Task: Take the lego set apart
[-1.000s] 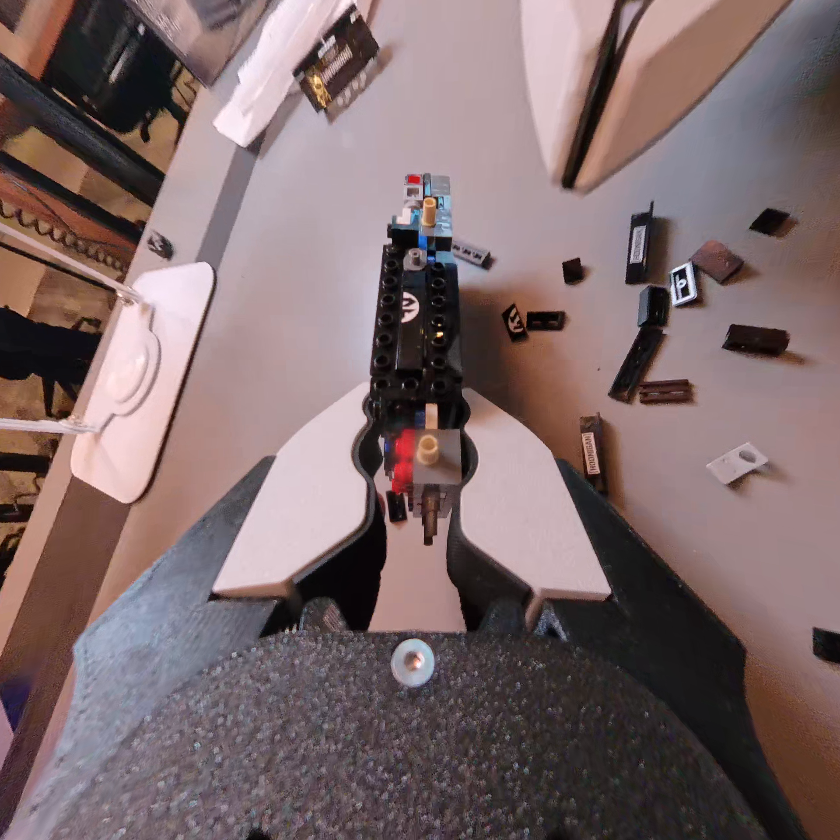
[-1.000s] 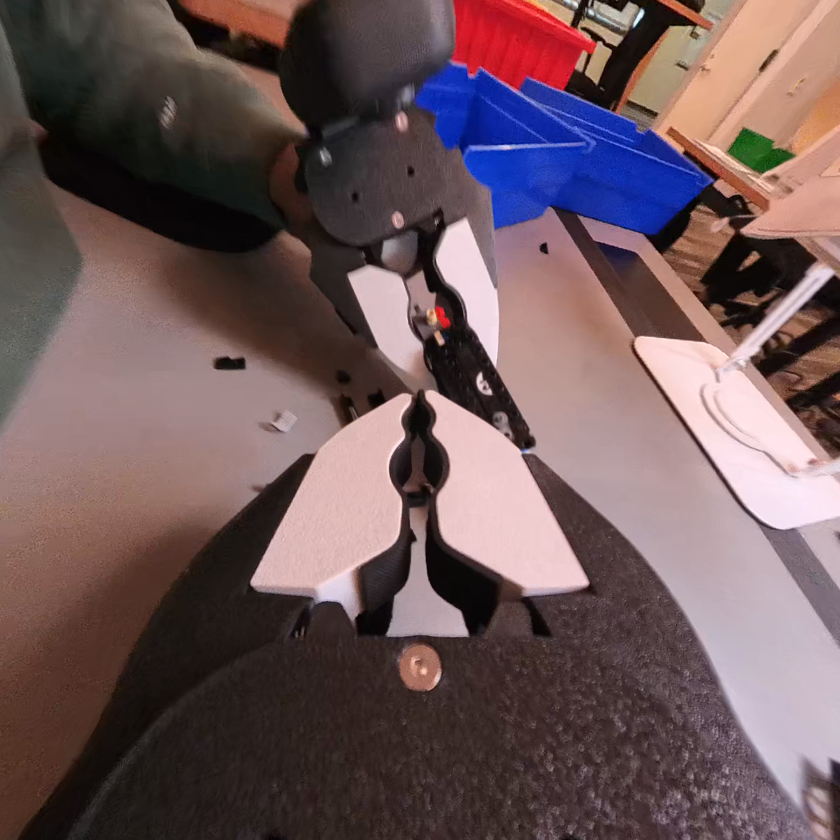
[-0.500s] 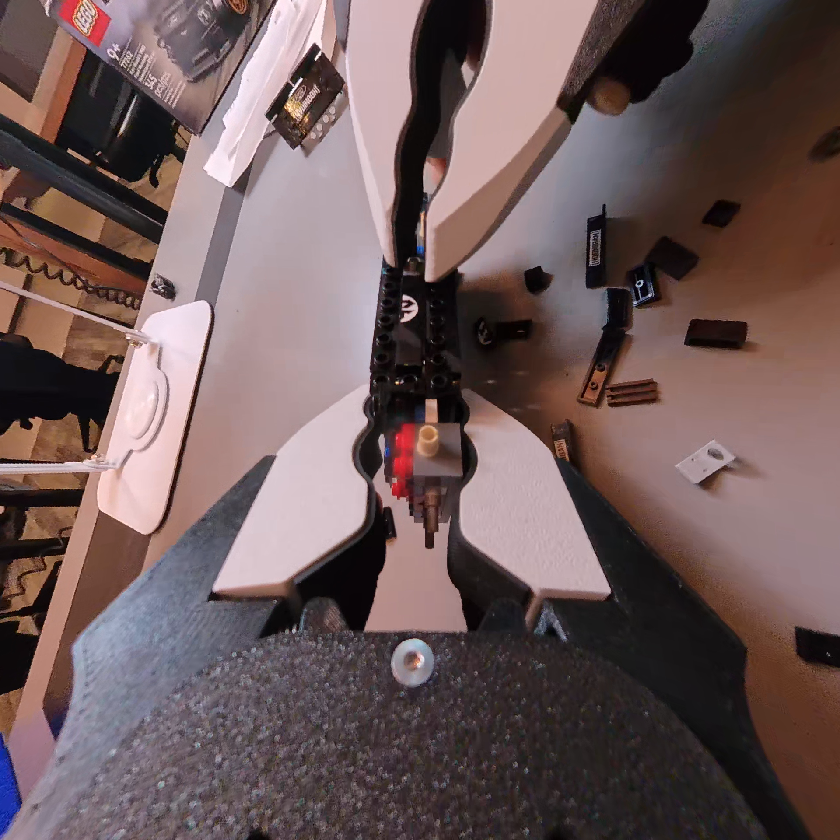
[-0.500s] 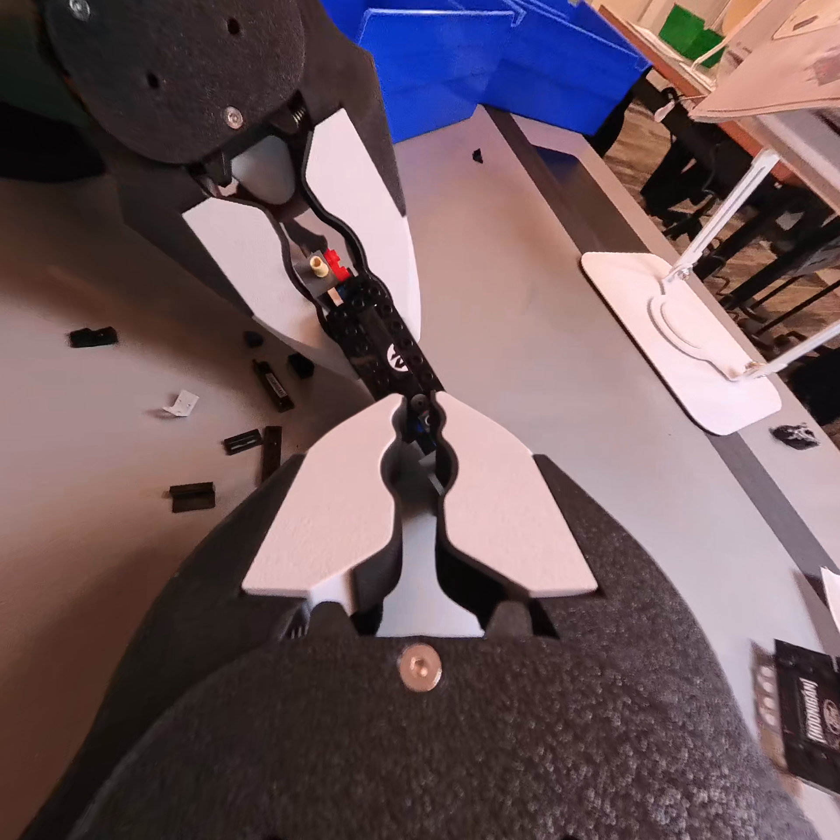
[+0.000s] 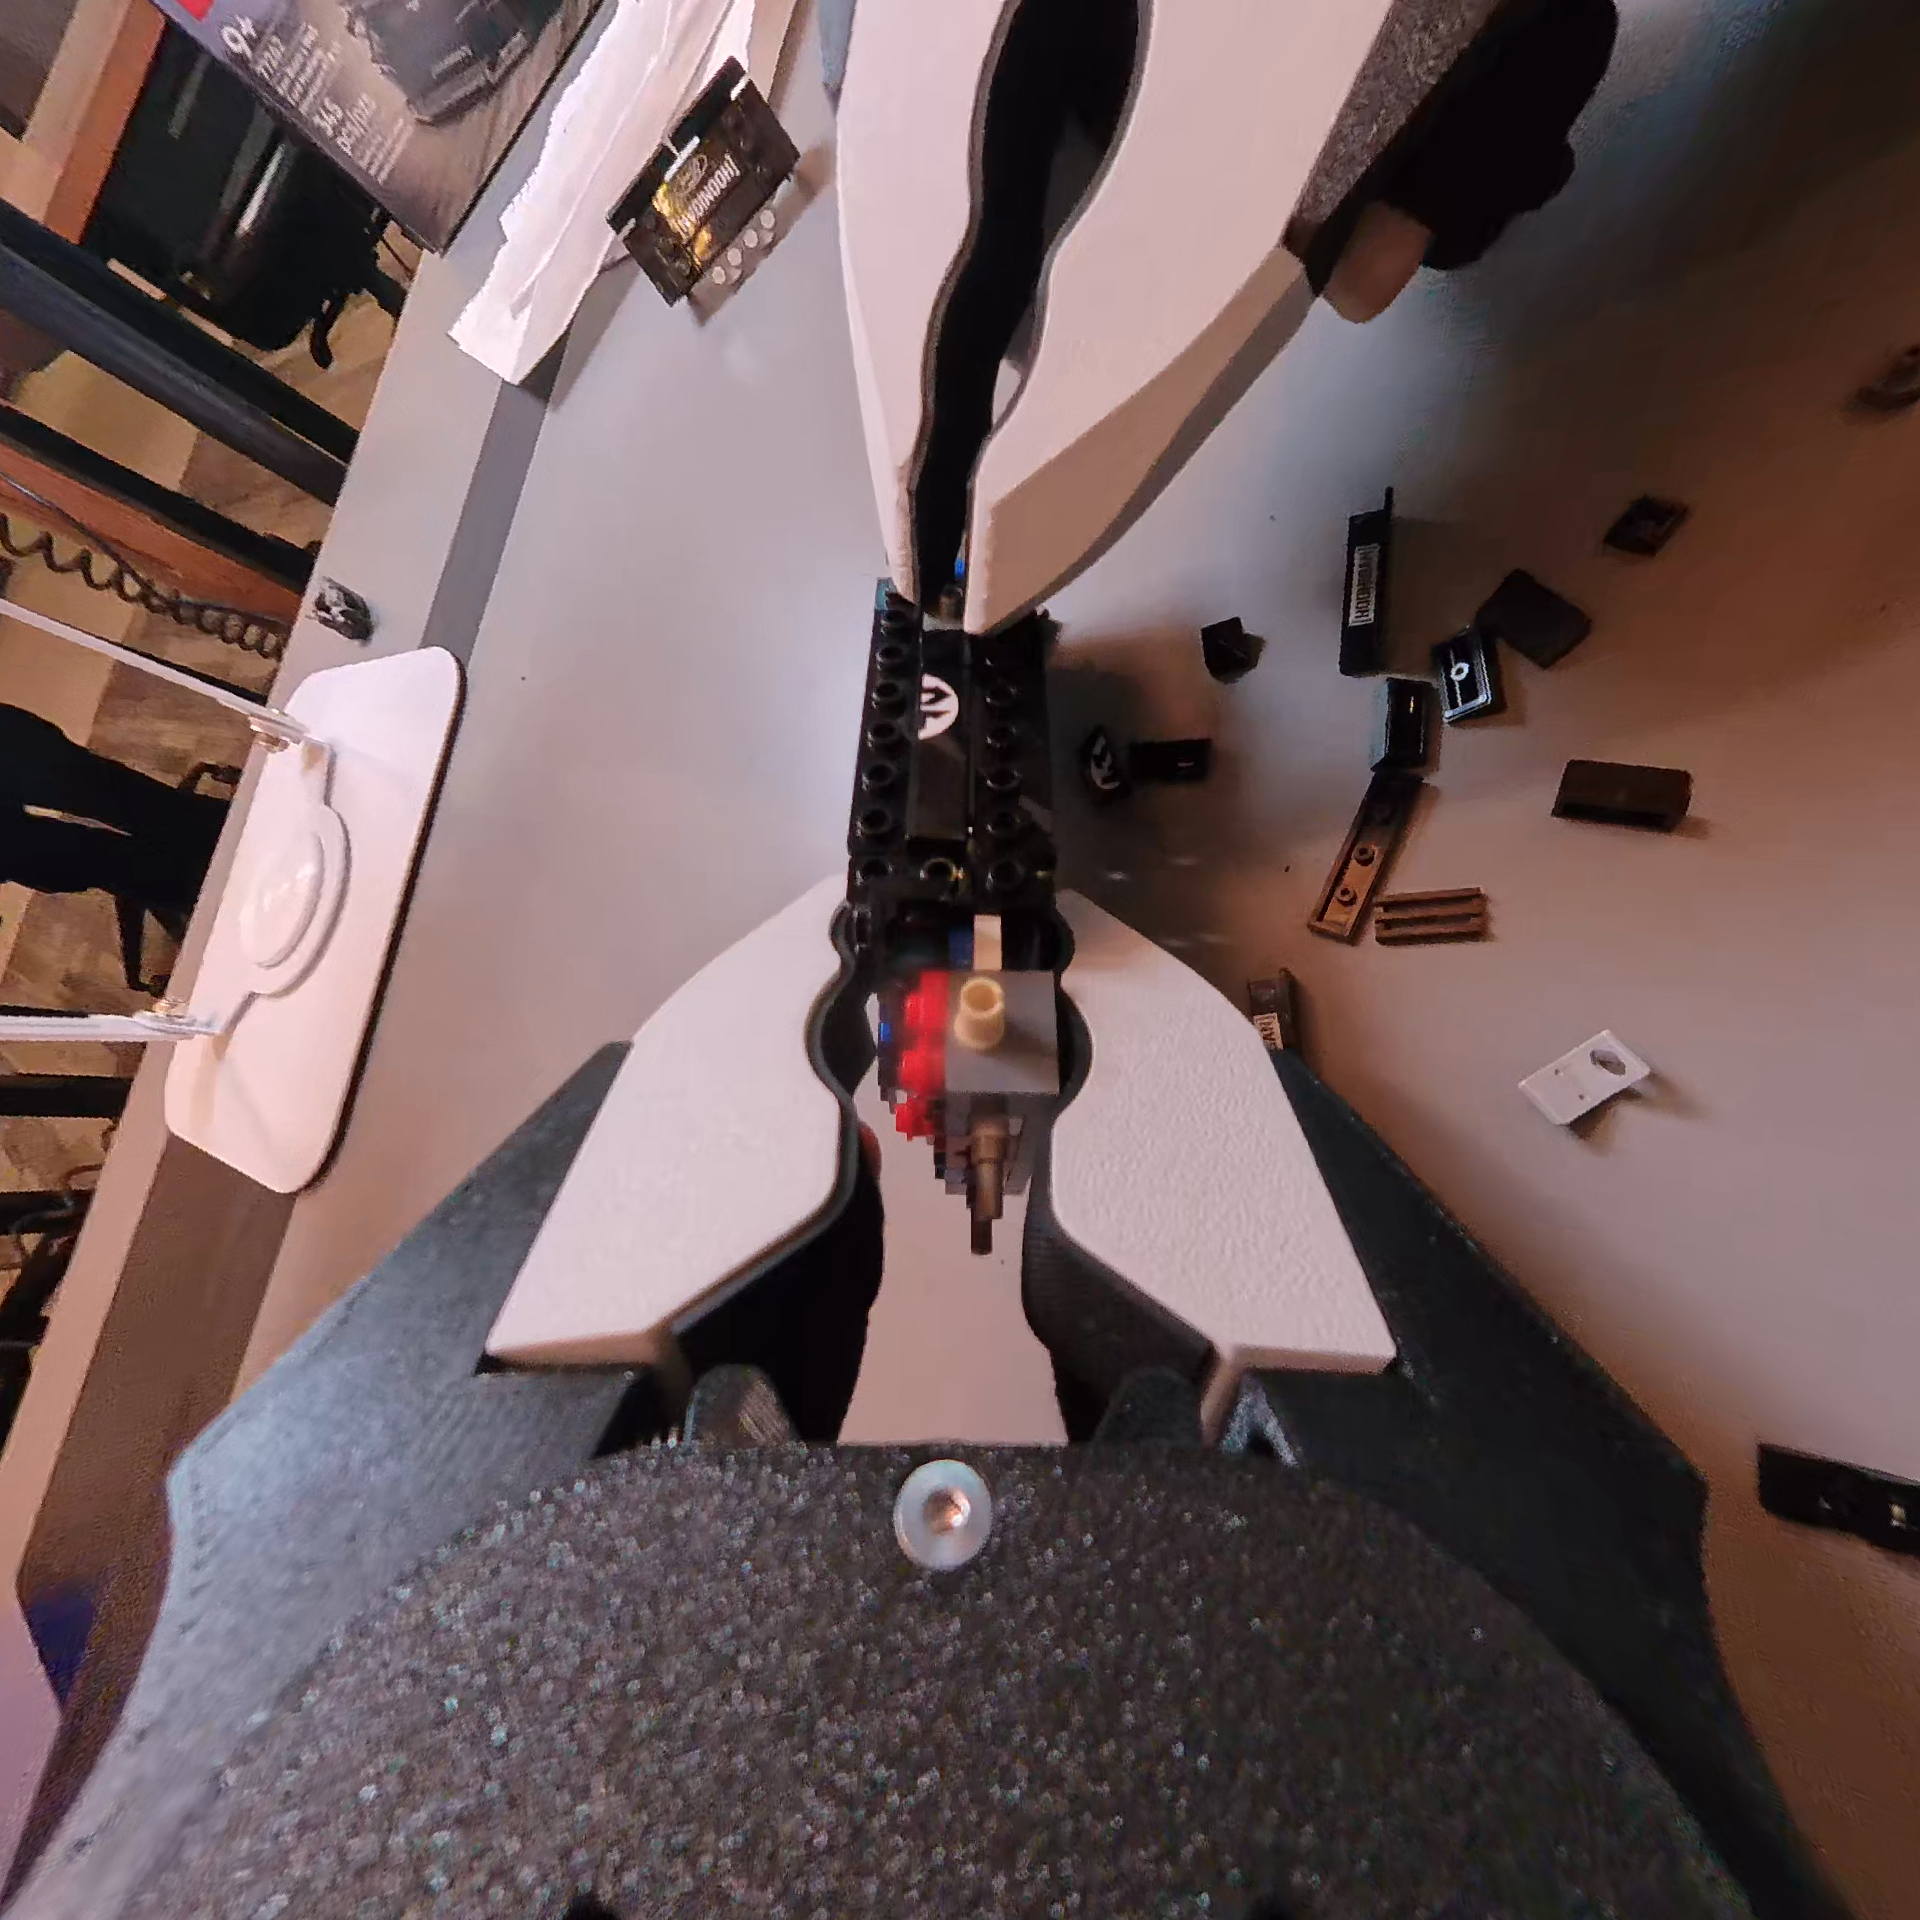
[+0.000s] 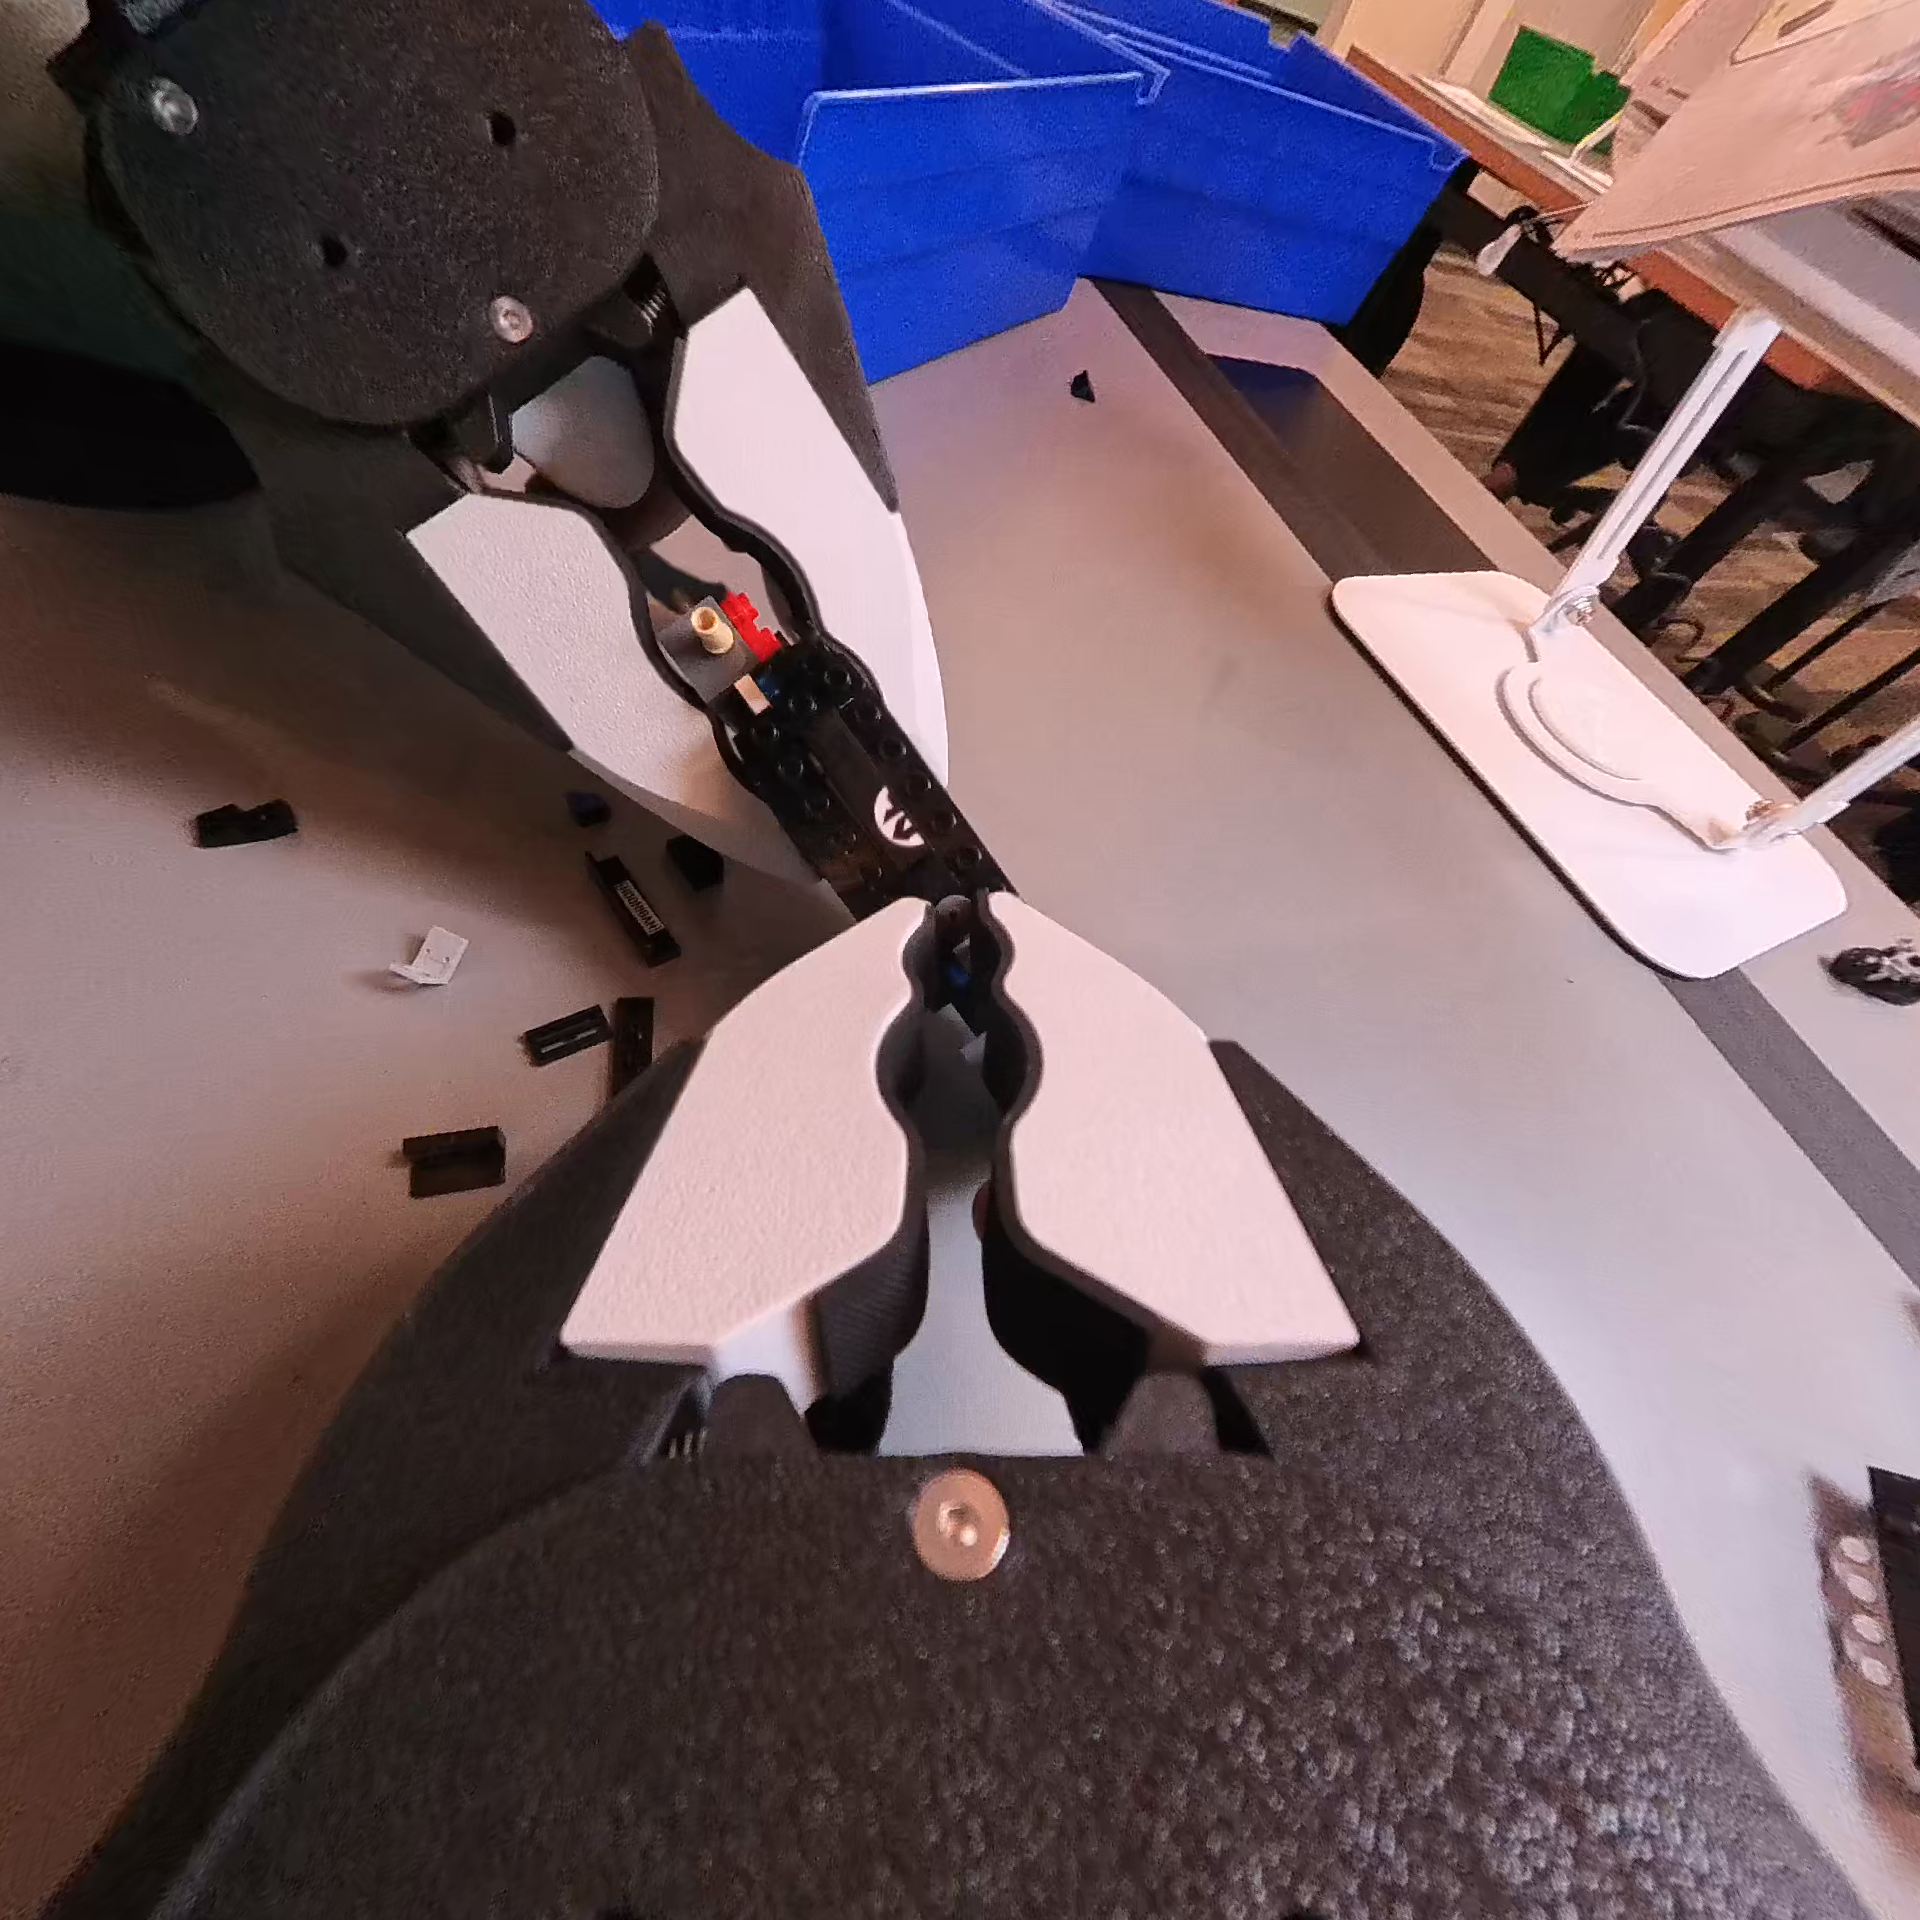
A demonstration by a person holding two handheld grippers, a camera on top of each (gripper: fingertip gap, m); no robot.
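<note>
Lego chassis (image 5: 954, 769) bridges both tools above the table (image 5: 665, 582): left gripper (image 5: 951, 935) clenched on its near end as anchor. Right gripper (image 6: 961, 914) pinches the far end's small parts, likely to pull them free; loose black pieces (image 5: 1403, 727) lie right of the left gripper.

We count two grippers (image 5: 954, 914) (image 6: 954, 914), one lego model (image 5: 951, 769), one white stand base (image 5: 301, 914), and three blue bins (image 6: 1091, 177).

Lego set (image 5: 951, 769) far end hidden between right gripper (image 5: 951, 582) fingers, box (image 5: 353, 94) cut off at top edge
</note>
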